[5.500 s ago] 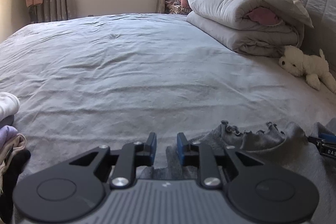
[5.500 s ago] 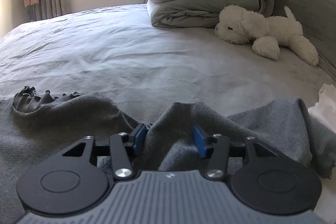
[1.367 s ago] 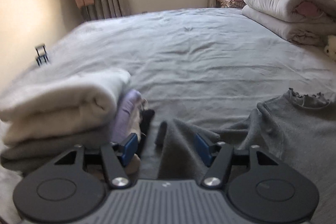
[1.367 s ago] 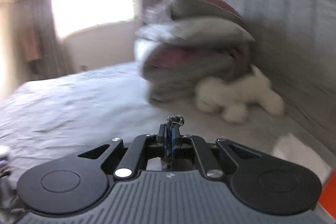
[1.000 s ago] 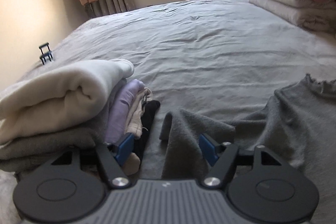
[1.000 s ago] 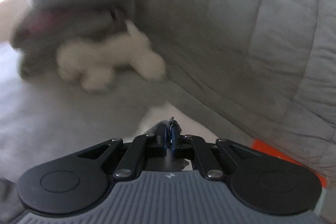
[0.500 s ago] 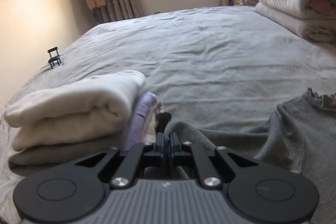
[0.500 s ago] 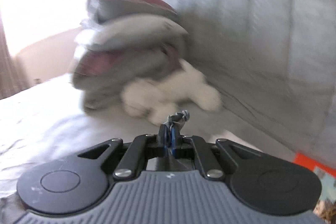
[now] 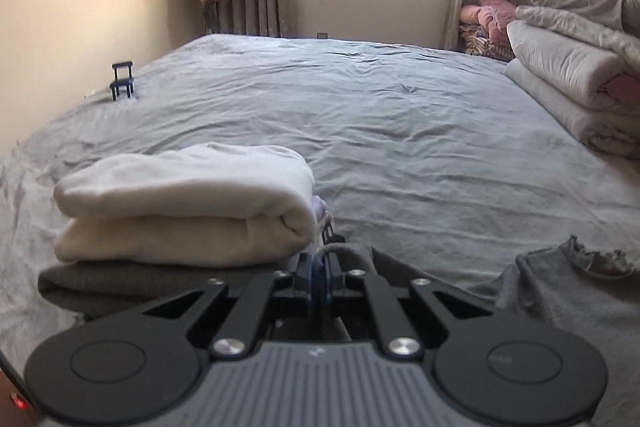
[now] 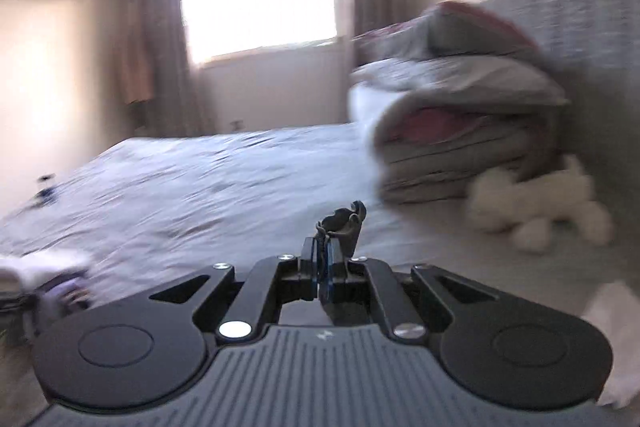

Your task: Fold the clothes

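Observation:
A grey garment (image 9: 560, 307) with a ruffled collar (image 9: 592, 261) lies rumpled on the bed at the lower right of the left wrist view. My left gripper (image 9: 320, 269) is shut on a raised fold of it, right beside a stack of folded clothes (image 9: 184, 203) with a cream piece on top. In the blurred right wrist view, my right gripper (image 10: 320, 267) is shut on a frilled edge of dark grey cloth (image 10: 342, 225) that pokes up past the fingertips. It hangs above the bed, and the cloth below it is hidden by the gripper body.
The grey bedsheet (image 9: 380, 131) stretches toward the window. Folded quilts (image 9: 576, 87) are piled at the right by the padded headboard (image 10: 592, 27), with a white plush toy (image 10: 540, 215) in front. A small black chair-shaped object (image 9: 122, 81) stands far left.
The left jaws closed on the grey fold and lifted slightly beside the stack. The right gripper, still pinching cloth, swung from facing the headboard round toward the window.

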Action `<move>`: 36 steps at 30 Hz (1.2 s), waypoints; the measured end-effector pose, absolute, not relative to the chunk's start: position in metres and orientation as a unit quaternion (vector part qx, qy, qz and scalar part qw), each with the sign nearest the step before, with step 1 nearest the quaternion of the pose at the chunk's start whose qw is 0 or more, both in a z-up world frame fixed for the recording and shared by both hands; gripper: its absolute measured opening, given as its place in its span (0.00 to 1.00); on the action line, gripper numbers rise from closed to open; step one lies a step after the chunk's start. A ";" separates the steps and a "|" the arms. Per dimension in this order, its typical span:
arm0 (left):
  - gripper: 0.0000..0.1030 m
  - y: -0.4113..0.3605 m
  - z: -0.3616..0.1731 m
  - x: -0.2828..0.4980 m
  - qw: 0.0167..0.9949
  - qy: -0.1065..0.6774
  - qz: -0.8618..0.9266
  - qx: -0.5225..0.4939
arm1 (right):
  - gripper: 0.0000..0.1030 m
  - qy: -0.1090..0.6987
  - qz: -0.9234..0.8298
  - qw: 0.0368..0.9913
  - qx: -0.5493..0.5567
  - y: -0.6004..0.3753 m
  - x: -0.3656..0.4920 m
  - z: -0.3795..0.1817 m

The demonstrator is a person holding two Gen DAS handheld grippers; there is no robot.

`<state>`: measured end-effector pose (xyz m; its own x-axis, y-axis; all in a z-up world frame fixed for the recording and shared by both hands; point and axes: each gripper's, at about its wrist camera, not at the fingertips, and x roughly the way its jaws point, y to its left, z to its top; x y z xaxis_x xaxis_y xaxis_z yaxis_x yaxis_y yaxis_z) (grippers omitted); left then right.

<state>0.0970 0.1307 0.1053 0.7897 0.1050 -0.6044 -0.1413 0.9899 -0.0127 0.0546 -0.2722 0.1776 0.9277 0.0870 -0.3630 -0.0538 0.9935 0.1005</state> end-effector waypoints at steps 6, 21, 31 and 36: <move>0.07 0.151 0.103 0.098 0.935 0.335 0.063 -0.095 | 0.04 0.230 0.093 0.968 0.019 -0.179 0.091 0.143; 0.12 0.162 0.111 0.088 0.931 0.338 0.050 -0.127 | 0.60 0.348 0.210 0.914 -0.006 -0.106 0.084 0.083; 0.27 0.146 0.130 0.065 0.948 0.297 0.056 -0.103 | 0.65 0.261 0.101 0.960 0.033 -0.255 0.031 0.121; 0.27 0.124 0.134 0.056 0.957 0.274 0.038 -0.082 | 0.65 0.316 0.028 0.946 0.060 -0.318 0.050 0.103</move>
